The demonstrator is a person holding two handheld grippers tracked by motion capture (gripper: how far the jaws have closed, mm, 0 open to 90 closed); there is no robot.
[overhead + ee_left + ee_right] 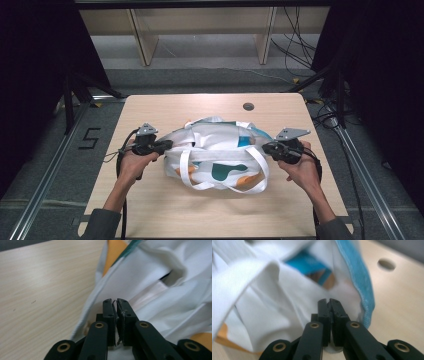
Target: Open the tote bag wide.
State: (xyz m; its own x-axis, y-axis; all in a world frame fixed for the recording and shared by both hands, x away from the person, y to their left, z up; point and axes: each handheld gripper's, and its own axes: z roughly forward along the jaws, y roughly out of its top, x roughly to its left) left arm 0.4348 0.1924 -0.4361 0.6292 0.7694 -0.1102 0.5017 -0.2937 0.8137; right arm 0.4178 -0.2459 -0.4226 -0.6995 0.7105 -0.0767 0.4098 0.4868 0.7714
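A white cloth bag [215, 155] with teal, blue and orange patches lies slumped in the middle of the wooden table [150, 107]. Its white strap loops [226, 188] hang toward the near edge. My left gripper [167, 146] meets the bag's left end, and my right gripper [265, 148] meets its right end. In the left gripper view the jaws [115, 301] stand almost together, with a thin edge of white bag cloth [160, 305] pinched between them. In the right gripper view the jaws [328, 300] are closed on white cloth beside the bag's blue-trimmed rim [359, 282].
A round cable hole [248, 106] sits in the tabletop behind the bag, also in the right gripper view as a hole [386, 264]. Bare wood surrounds the bag. Wooden furniture legs and loose cables stand on the floor beyond the far edge.
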